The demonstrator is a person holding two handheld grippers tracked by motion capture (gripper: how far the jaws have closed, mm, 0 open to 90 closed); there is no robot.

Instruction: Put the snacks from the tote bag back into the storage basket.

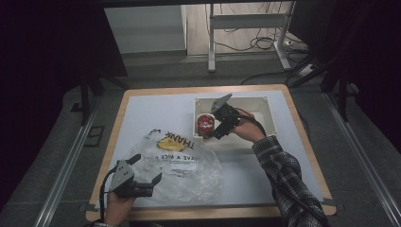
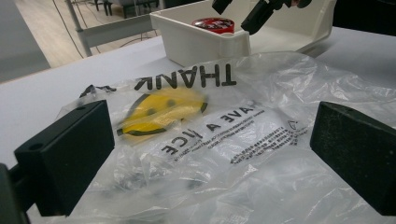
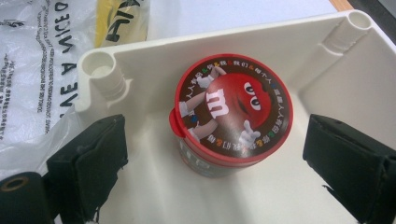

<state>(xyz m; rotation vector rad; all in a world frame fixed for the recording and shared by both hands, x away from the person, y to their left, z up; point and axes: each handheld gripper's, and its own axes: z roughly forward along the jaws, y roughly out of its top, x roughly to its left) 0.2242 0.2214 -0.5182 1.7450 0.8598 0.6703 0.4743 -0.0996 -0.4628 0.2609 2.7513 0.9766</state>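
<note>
Right gripper (image 3: 212,154) hangs inside the white bin (image 3: 327,60), jaws spread wide on either side of the red-lidded candy tub (image 3: 232,109), pads clear of it, nothing pinched. The tub stands upright near the bin's corner post, close to the wall that faces the bag. Lid print in the right gripper view: red M&M's character with a white "m" on its body, brown background, a ring of small Chinese characters round the rim, too small to read. Side label of the tub is mostly hidden under the lid.

Left gripper (image 2: 212,158) is also spread, jaws low over the clear plastic bag (image 2: 224,140), film lying between them; can't tell whether the pads touch it. Bag print, upside down in the left gripper view: "THANK", yellow smiley face, "HAVE A NICE", then fine print I can't read.

High view: bag (image 1: 179,165) lies on the table (image 1: 255,175) at front left with the left gripper (image 1: 153,182) at its near edge, bin (image 1: 267,106) far right with the tub (image 1: 206,124) at its left end, and the right gripper (image 1: 217,132) reaches in from a plaid sleeve (image 1: 283,175). The lid is only a red blob there; the artwork reads only from the right gripper view. The left gripper view catches the tub's red top (image 2: 213,23) over the bin wall, with the right gripper's jaws above it.
</note>
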